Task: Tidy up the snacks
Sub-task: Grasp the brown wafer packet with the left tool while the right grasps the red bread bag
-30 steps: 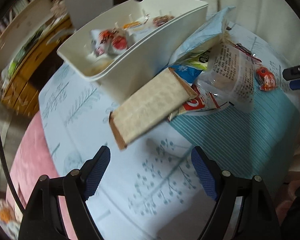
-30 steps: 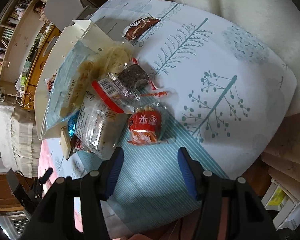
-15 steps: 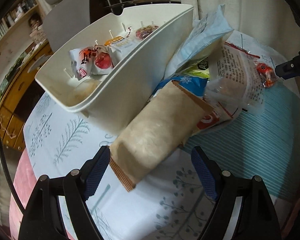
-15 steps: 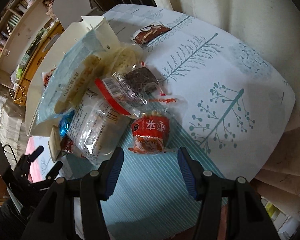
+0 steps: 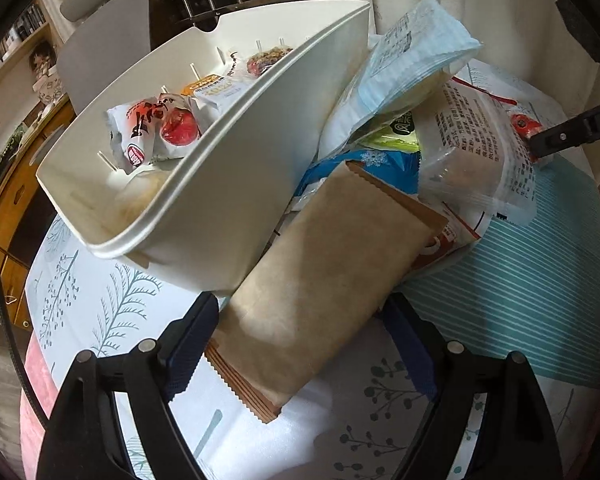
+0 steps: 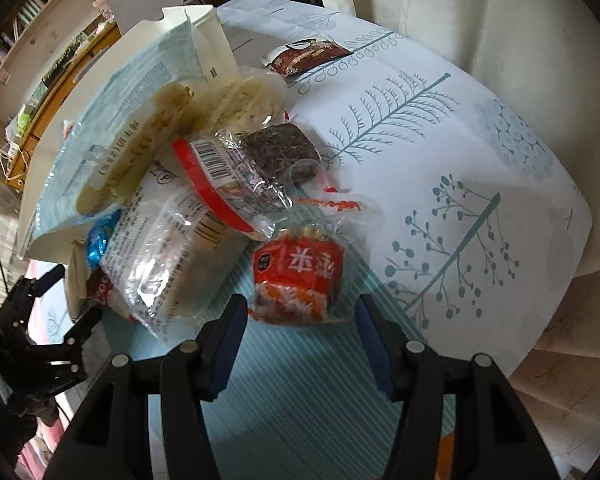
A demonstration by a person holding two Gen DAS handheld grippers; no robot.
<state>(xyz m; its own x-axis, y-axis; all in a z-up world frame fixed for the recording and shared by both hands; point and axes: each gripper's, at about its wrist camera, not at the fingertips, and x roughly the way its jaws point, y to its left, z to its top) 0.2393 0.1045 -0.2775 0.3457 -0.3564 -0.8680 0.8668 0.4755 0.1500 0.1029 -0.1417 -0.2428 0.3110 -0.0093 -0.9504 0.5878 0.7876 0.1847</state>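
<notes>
My left gripper [image 5: 300, 344] is open, with the near end of a long brown paper packet [image 5: 320, 284] between its jaws. The packet leans against a white bin [image 5: 236, 208] that holds several snacks, among them a red and white pack [image 5: 156, 128]. My right gripper [image 6: 298, 342] is open, its jaws on either side of a small red snack pack [image 6: 298, 280]. A pile of snacks lies by the bin: a pale blue bag [image 6: 112, 140], a clear printed bag [image 6: 160, 256] and a red-rimmed pack [image 6: 236, 176].
A brown chocolate packet [image 6: 308, 56] lies alone at the far side of the tree-print tablecloth [image 6: 460, 168]. A striped teal mat [image 5: 520, 288] lies under the pile. A grey chair [image 5: 100, 48] and wooden shelves [image 5: 8, 184] stand beyond the table.
My left gripper has moved forward until the brown packet's end lies between its jaws. My right gripper has closed in on the red snack pack. Both stay open.
</notes>
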